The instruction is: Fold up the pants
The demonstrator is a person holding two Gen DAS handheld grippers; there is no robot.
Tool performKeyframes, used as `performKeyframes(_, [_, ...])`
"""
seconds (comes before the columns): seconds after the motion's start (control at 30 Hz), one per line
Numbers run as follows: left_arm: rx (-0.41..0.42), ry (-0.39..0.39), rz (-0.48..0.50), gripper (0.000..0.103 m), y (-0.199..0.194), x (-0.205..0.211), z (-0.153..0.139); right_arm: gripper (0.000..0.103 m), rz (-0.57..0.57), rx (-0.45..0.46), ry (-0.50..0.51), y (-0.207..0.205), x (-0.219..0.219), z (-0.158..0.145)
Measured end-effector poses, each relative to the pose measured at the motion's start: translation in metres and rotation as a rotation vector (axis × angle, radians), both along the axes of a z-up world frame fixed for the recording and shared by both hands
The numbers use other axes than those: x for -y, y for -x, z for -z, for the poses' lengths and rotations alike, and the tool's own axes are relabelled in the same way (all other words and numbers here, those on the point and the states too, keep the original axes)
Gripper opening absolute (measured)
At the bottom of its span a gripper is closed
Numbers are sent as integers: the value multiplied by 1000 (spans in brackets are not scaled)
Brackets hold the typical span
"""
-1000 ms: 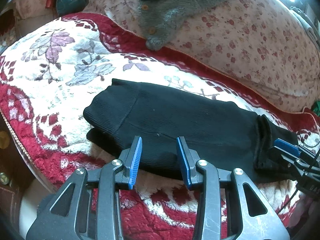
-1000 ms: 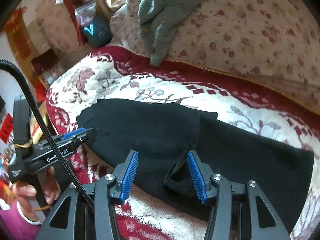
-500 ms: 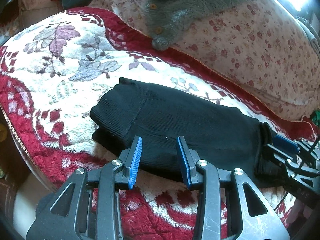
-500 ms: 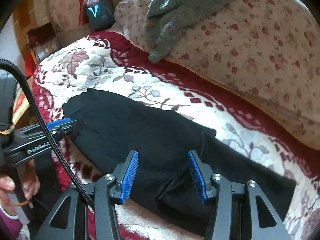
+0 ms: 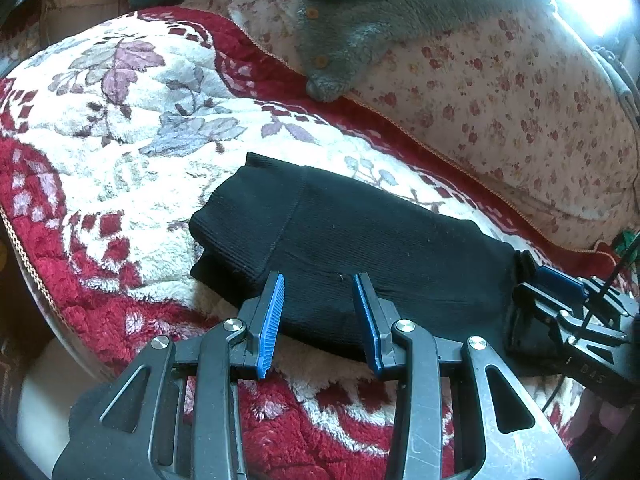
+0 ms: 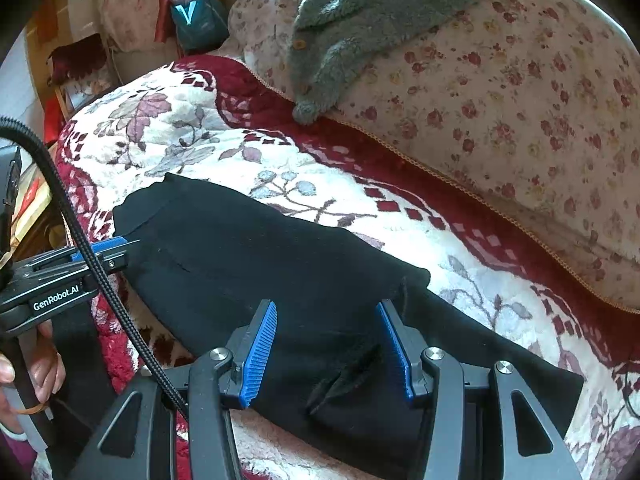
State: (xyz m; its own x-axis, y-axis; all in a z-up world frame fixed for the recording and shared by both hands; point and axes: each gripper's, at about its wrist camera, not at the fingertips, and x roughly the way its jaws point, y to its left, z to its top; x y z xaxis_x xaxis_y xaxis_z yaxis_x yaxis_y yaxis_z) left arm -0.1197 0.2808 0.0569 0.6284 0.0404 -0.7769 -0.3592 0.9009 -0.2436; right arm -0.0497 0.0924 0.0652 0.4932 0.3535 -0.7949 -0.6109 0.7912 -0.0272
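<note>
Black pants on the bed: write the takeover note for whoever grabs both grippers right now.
Left gripper: open, empty, poised over the near edge of the black pants.
Right gripper: open, empty, over the pants' bunched fold.
Pants lie lengthwise on the floral blanket, one end already doubled over; the other end trails out flat in the right wrist view.
Left to do: grip an end, fold again, flatten.
The grey fleece garment on the pillow is not involved.

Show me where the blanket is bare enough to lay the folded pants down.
The widest bare patch of blanket lies past the black pants, up to the red border by the floral quilt. A narrow strip runs between pants and quilt. It is crowded near the grey fleece jacket and where the left gripper and right gripper sit.
</note>
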Motion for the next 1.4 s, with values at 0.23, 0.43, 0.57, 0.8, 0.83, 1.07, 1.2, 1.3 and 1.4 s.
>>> performKeyframes(0.23, [-1,23,7,35,8,-4,-1,49,-13,-2,13,0,-7,2])
performKeyframes(0.43, [-8,26,-5,42,12,-8,0,49,-14,4,19,0,-12,2])
performKeyframes(0.57, [-4,64,-39,54,16,-19,3,49,-17,10,26,0,-14,1])
performKeyframes(0.8, [-18,75,-70,54,21,-31,7,49,-26,5,34,-2,-18,2])
performKeyframes(0.83, [-18,77,-71,54,21,-32,7,49,-28,4,35,-3,-19,3])
performKeyframes(1.07, [-22,91,-76,54,24,-36,10,49,-37,19,61,-4,-27,4])
performKeyframes(1.2, [-21,101,-76,54,24,-38,12,49,-41,16,63,-6,-32,4])
performKeyframes(1.3, [-21,110,-75,54,24,-40,13,49,-49,17,76,-6,-37,5])
performKeyframes(1.4, [-20,120,-75,54,24,-42,14,49,-60,17,86,-7,-43,7])
